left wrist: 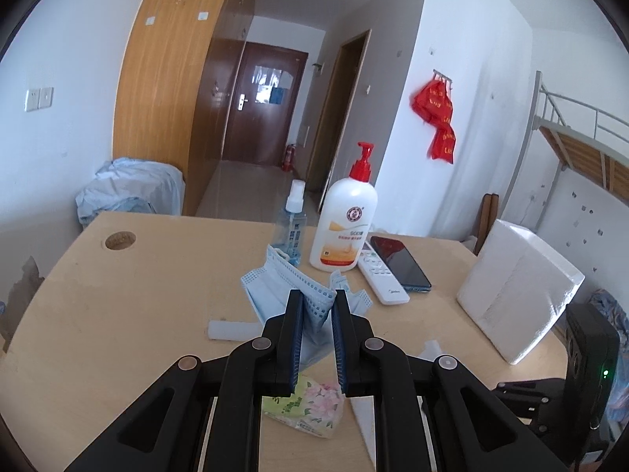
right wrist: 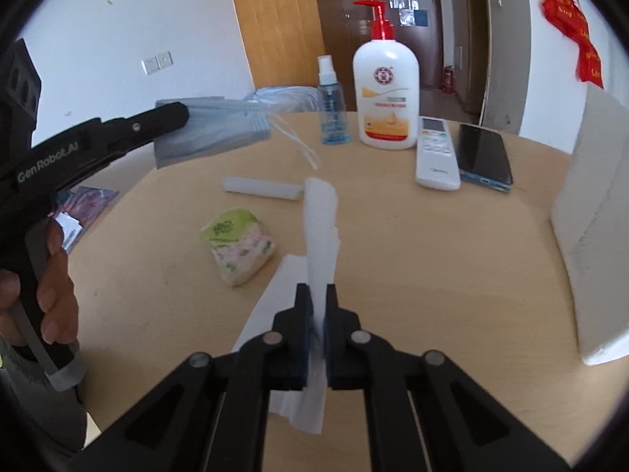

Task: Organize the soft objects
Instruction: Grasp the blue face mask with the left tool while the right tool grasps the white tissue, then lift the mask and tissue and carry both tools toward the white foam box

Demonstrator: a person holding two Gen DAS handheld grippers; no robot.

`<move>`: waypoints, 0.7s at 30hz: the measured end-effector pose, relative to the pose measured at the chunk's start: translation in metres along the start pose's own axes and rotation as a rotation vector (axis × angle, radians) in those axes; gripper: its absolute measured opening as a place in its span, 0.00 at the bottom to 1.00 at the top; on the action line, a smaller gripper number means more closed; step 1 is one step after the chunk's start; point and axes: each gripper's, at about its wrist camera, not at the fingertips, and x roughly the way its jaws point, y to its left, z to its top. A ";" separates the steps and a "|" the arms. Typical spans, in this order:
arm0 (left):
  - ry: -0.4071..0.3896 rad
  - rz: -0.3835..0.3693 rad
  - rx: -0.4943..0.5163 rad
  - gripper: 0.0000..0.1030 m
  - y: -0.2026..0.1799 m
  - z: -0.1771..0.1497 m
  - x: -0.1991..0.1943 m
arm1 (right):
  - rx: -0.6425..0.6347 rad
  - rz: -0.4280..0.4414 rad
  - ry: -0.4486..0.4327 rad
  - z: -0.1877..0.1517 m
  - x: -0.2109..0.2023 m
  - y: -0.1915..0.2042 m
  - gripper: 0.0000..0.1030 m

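My left gripper [left wrist: 317,299] is shut on a bundle of blue face masks [left wrist: 275,279], held above the wooden table [left wrist: 157,295]. From the right wrist view the same left gripper [right wrist: 182,112] holds the face masks [right wrist: 220,129] in the air, their white ear loops dangling. My right gripper [right wrist: 319,295] is shut on a white tissue [right wrist: 320,220] that stands up from between its pads. A second white tissue [right wrist: 275,295] lies flat under it. A small green and pink floral tissue pack [right wrist: 238,244] lies on the table; it also shows below the left jaws as the tissue pack [left wrist: 310,401].
A white pump bottle [right wrist: 385,94], a blue spray bottle [right wrist: 332,110], a white remote [right wrist: 436,153] and a dark phone [right wrist: 485,157] stand at the table's far side. A white foam box [right wrist: 593,216] is on the right. A white tube [right wrist: 259,188] lies mid-table. A hand [right wrist: 55,287] grips the left tool.
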 end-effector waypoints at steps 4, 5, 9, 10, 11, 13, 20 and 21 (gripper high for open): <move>0.012 0.002 -0.001 0.15 -0.001 0.000 -0.001 | 0.015 0.036 0.009 -0.001 0.002 -0.001 0.03; 0.011 0.003 0.000 0.15 -0.001 0.000 -0.001 | 0.012 0.037 0.014 -0.002 0.002 -0.001 0.03; -0.003 -0.005 -0.006 0.15 -0.003 0.004 -0.008 | 0.005 0.057 -0.005 0.000 -0.004 0.000 0.03; -0.008 -0.007 -0.001 0.15 -0.004 0.005 -0.011 | 0.014 0.051 -0.020 0.002 -0.007 -0.001 0.03; -0.016 -0.008 0.007 0.15 -0.006 0.007 -0.015 | 0.015 0.044 -0.029 0.003 -0.011 -0.002 0.03; -0.036 -0.006 0.018 0.15 -0.011 0.010 -0.024 | 0.026 0.042 -0.057 0.007 -0.020 -0.005 0.03; -0.077 -0.022 0.042 0.15 -0.025 0.017 -0.051 | 0.038 0.020 -0.157 0.017 -0.060 -0.012 0.03; -0.082 -0.024 0.047 0.15 -0.028 0.018 -0.054 | 0.036 0.019 -0.169 0.017 -0.065 -0.013 0.03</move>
